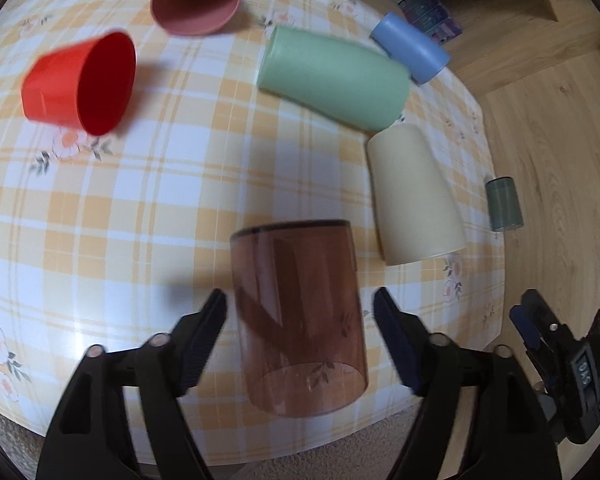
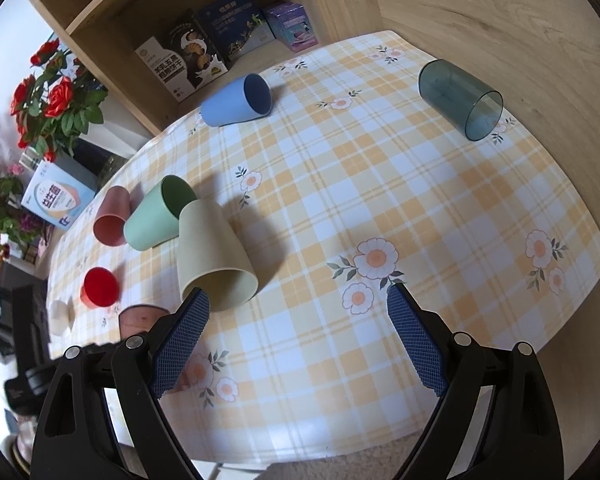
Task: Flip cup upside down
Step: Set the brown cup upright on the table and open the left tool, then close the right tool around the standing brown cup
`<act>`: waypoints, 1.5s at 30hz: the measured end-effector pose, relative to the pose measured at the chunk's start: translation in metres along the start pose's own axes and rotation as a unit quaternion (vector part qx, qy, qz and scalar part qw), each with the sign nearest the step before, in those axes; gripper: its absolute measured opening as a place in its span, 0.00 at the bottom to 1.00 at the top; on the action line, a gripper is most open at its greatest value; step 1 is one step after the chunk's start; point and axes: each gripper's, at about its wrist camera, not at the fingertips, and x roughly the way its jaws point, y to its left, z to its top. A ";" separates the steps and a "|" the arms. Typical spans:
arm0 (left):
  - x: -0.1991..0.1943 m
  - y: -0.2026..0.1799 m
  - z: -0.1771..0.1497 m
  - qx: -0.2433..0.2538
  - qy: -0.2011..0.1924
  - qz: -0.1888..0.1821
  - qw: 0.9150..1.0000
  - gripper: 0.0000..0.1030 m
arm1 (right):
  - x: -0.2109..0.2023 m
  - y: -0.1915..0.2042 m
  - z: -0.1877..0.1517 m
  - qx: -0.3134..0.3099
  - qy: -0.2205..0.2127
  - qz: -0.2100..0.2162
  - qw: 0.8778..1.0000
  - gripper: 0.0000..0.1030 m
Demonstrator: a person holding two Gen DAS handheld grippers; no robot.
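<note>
A yellow checked, flower-printed tablecloth [image 2: 400,184] covers the table, with a wooden shelf of boxes [image 2: 220,36] and red flowers [image 2: 56,100] behind. Seven cups in sight, one of each colour: red, pink, green, blue, cream, grey-clear, brown-clear. The brown cup [image 1: 298,316] sits between the left gripper [image 1: 300,320] fingers, jaws wide, not touching. The right gripper [image 2: 296,332] hangs wide, empty.

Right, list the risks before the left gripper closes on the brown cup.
1. The brown cup sits near the table edge; a nudge could push it off.
2. It looks smooth and clear, so it may slip between the left gripper fingers.
3. The cream cup stands close; a wide flip could hit it.
</note>
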 end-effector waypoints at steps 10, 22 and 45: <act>-0.042 -0.002 -0.004 0.057 -0.062 0.025 0.996 0.87 | -0.008 0.030 -0.002 -0.033 0.003 0.001 0.999 0.85; -0.126 0.035 -0.012 0.125 -0.222 0.103 0.961 0.87 | -0.007 0.077 -0.012 -0.103 0.017 0.000 0.995 0.85; -0.177 0.138 -0.051 0.031 -0.302 0.150 0.941 0.88 | 0.032 0.165 -0.036 -0.232 0.072 -0.021 0.970 0.85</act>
